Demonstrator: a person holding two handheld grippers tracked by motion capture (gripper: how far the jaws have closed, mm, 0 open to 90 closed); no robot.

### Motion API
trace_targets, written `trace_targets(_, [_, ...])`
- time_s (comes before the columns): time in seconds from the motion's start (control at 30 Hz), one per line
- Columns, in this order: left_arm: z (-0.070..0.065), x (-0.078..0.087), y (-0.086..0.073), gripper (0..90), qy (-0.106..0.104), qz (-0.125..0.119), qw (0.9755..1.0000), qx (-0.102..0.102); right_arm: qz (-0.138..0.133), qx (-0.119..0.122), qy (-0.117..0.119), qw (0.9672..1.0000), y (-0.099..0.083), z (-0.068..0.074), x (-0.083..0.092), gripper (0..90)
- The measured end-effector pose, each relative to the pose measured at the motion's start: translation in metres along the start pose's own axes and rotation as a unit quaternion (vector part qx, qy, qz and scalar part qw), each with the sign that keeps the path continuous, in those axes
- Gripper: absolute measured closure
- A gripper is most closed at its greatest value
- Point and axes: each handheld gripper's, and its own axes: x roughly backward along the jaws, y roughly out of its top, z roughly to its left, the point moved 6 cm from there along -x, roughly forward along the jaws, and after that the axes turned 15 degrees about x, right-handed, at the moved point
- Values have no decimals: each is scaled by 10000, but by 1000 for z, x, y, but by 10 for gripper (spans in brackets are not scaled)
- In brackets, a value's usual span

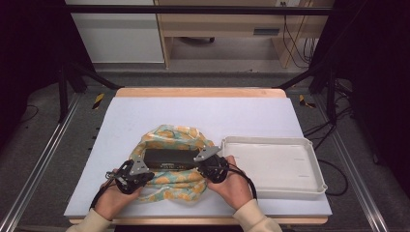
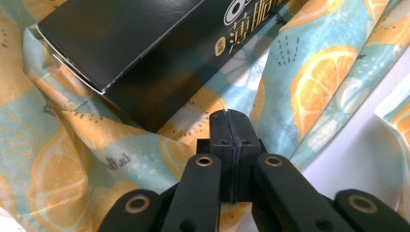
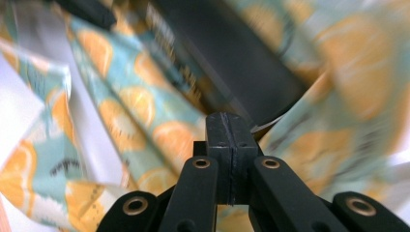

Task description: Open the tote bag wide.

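Hidden or unclear: the right gripper view was blurred, so the print on the cloth (image 3: 145, 121) and the lettering on the box (image 3: 232, 63) could not be read there; the box's far end was cut off at the top edge of the left gripper view.
Box: a long black carton (image 1: 170, 158) lay on the cloth near the front of the table, between the two grippers; its near end flap (image 2: 77, 77) stood slightly ajar, showing a pale edge.
Cloth: a thin fabric printed with orange slices on pale teal (image 1: 169, 186), rumpled into folds around and under the box.
Left gripper: the left gripper (image 2: 231, 126) had its jaws pressed together with nothing visible between them, its tip just short of the box's end, over the cloth.
Right gripper: the right gripper (image 3: 227, 128) had its jaws likewise closed flat against each other; whether any cloth was pinched could not be told.
Hands: each hand (image 1: 116, 195) gripped its tool from the table's front edge.
Nearby: a shallow white plastic tray (image 1: 273, 191) with rounded corners sat just right of the cloth.
Surface: a smooth pale mat (image 1: 203, 113) covered a wood-edged table (image 1: 198, 92).
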Motion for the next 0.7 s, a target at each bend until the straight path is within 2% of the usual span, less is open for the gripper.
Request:
trace_targets(0.17, [0, 0, 0, 900, -5, 4, 10000, -7, -134, 26, -308, 9994, 15, -21, 8, 900])
trace_targets(0.33, [-1, 0, 0, 900, -10, -13, 10000, 9, -110, 62, -383, 9992, 24, -34, 1, 900])
trace_targets(0.53, [-1, 0, 0, 900, -8, -11, 10000, 3, 98, 106, -407, 9991, 26, -42, -18, 900])
trace_targets(0.7, [-1, 0, 0, 900, 3, -11, 10000, -9, 327, -129, -539, 9979, 15, -55, -28, 900])
